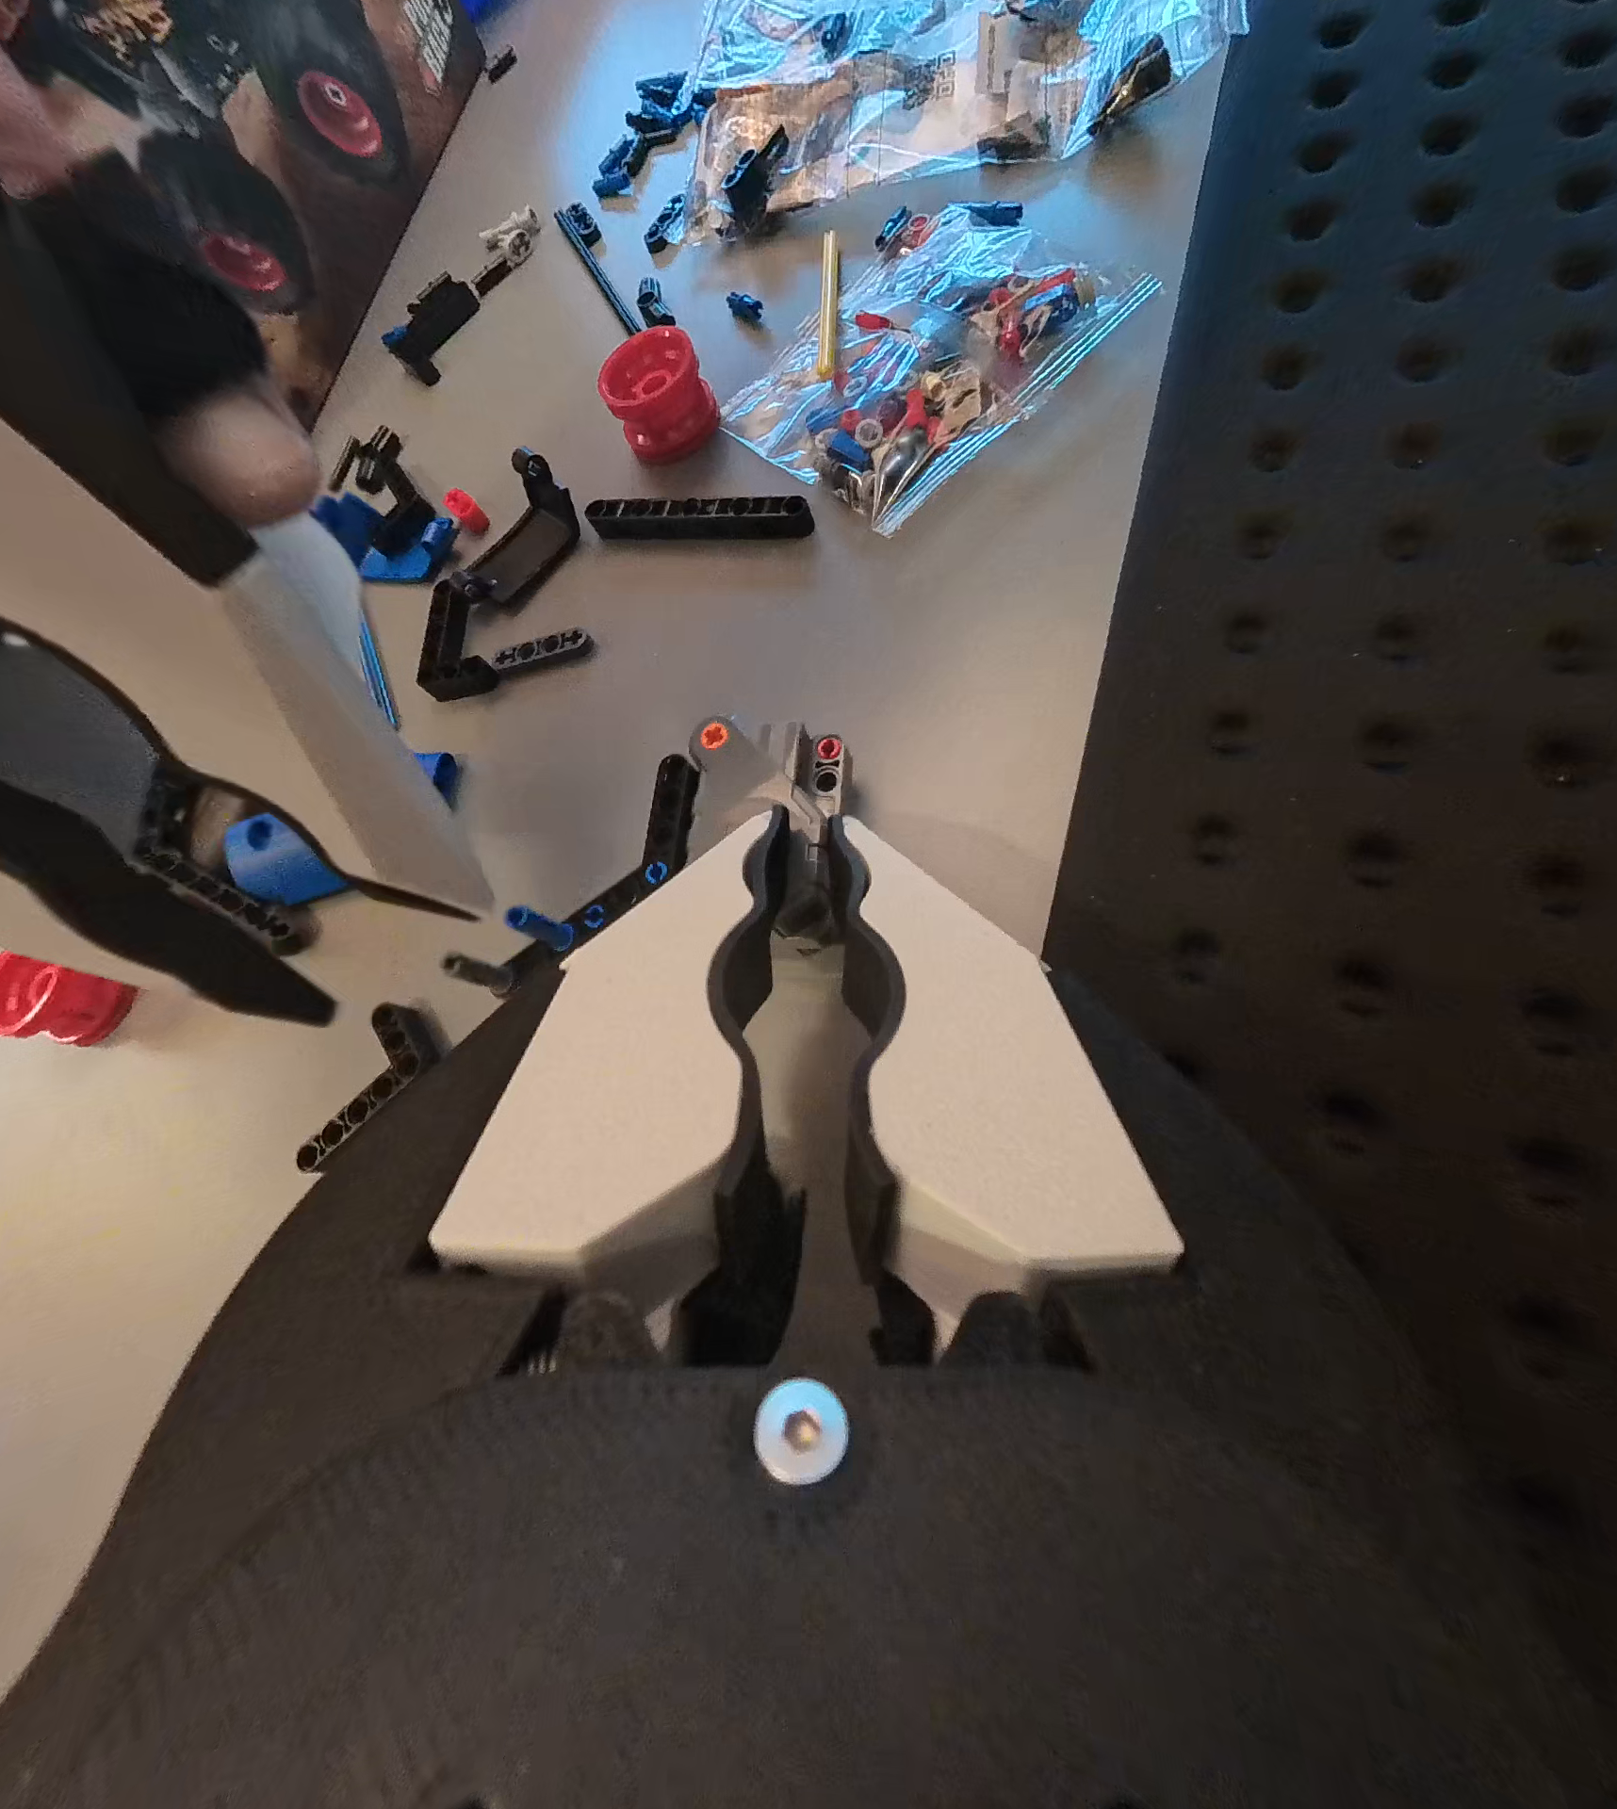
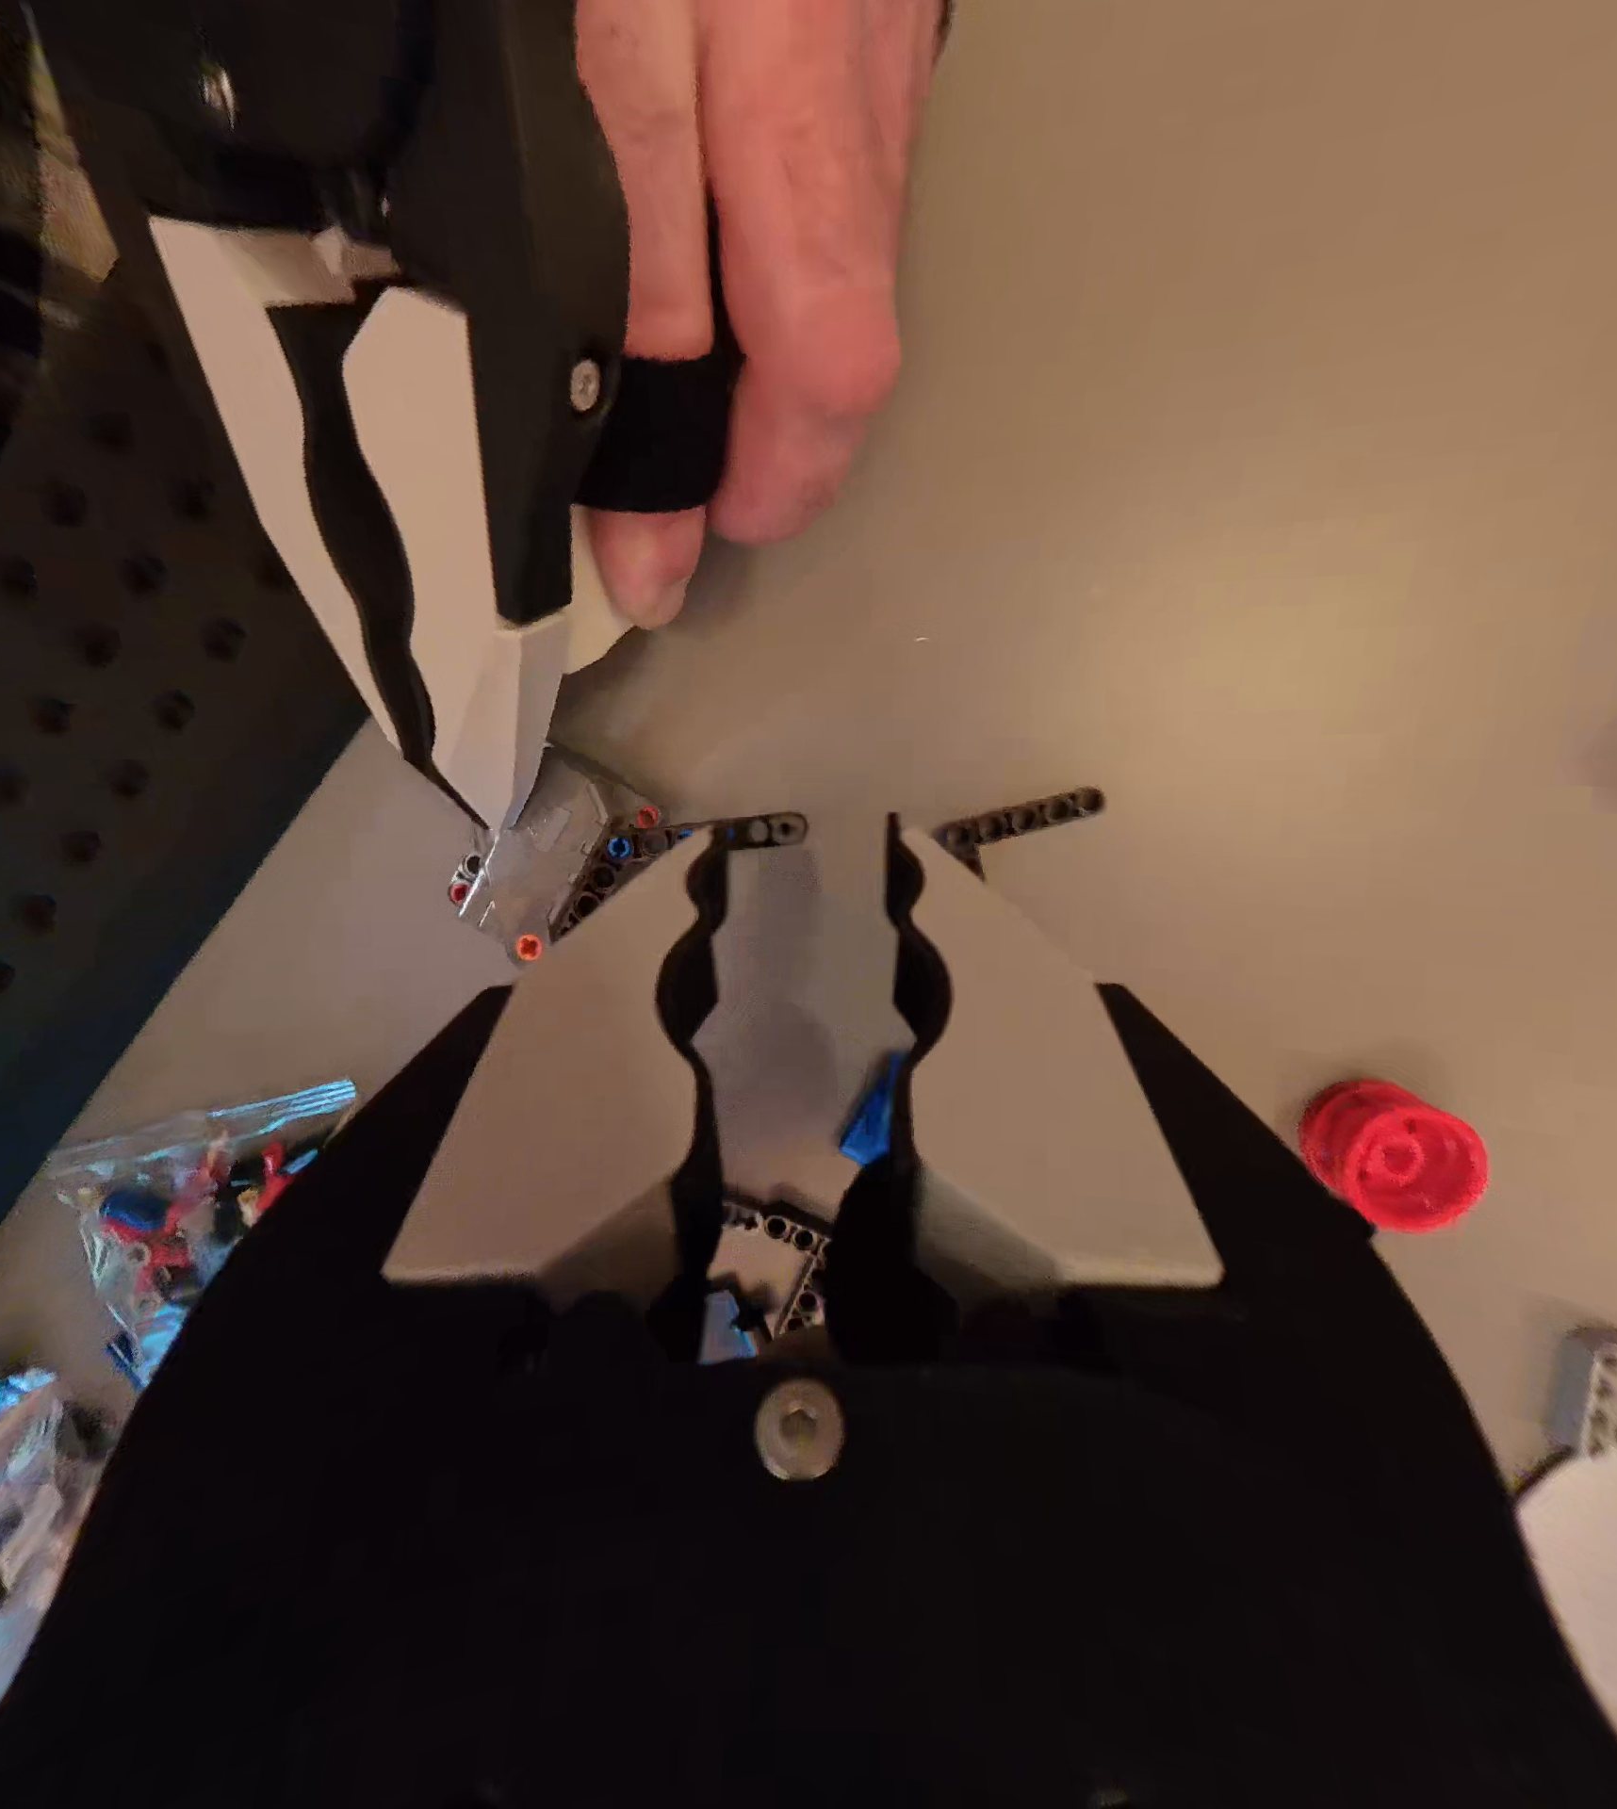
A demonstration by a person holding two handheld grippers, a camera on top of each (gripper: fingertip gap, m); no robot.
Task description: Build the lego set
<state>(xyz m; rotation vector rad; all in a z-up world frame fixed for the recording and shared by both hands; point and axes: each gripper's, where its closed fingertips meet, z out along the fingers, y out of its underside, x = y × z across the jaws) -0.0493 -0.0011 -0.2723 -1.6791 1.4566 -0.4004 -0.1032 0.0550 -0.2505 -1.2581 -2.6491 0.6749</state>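
Left gripper (image 1: 805, 832): its fingers are pinching the grey motor block (image 1: 765, 773), pressing it against the grey table (image 1: 932, 636).
Right gripper (image 2: 805, 852): its fingers are standing spread with nothing between them, hovering just beside the motor block (image 2: 540, 861).
Black beam (image 1: 658, 832): it is sitting attached to the motor block, carrying blue pins.
Red wheel hub (image 1: 658, 392): it is lying well beyond the motor block, beside a clear bag of small parts (image 1: 942, 372).
Second red hub (image 2: 1392, 1155): it is lying well apart from the motor block.
Black perforated panel (image 1: 1421, 685): it is running alongside the motor block.
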